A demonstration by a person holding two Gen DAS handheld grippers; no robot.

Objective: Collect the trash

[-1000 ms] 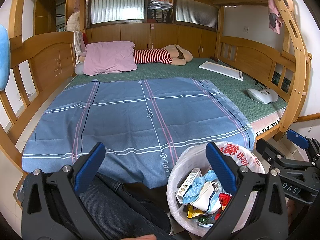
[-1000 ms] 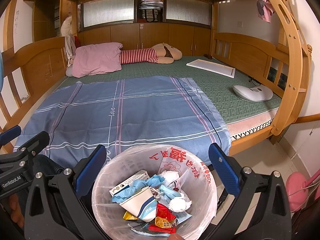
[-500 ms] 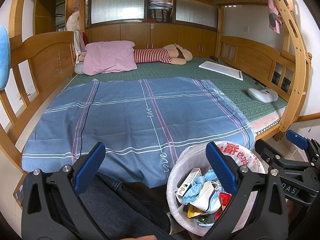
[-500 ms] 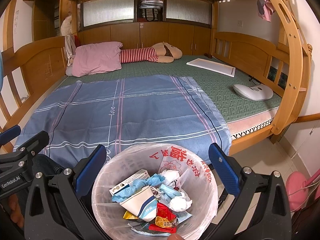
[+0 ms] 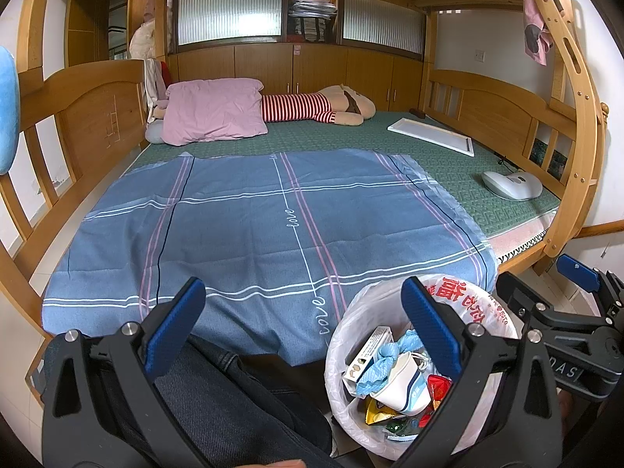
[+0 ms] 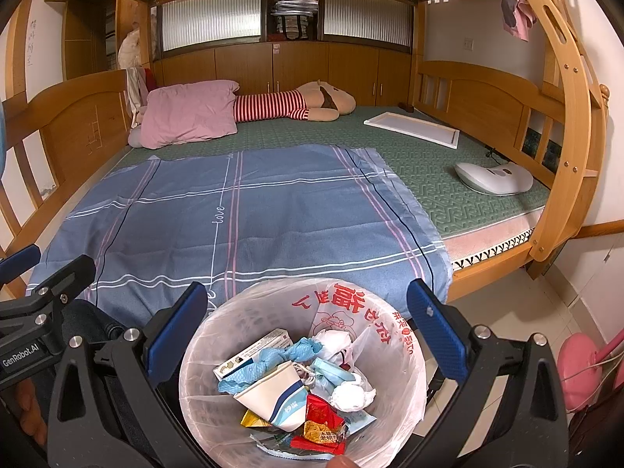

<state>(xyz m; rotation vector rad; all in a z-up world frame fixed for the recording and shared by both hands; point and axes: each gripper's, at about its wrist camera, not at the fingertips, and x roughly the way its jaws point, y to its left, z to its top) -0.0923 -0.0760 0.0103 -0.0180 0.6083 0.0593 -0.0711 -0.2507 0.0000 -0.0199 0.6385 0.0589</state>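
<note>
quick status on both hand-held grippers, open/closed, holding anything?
Left hand-held gripper: open, holding nothing.
Right hand-held gripper: open, holding nothing, above the trash bin.

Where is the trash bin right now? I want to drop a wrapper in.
The trash bin sits on the floor at the foot of the bed, against the blue sheet, directly below the open right claw; in the left wrist view it is at lower right.

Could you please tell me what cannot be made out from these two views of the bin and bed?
- Trash bin bottom: right wrist view, buried under the wrappers.
- Bin's right side: left wrist view, hidden behind a finger of the left gripper.
- Small box print: too small to read.
- Floor under the bed: hidden by its frame.
</note>
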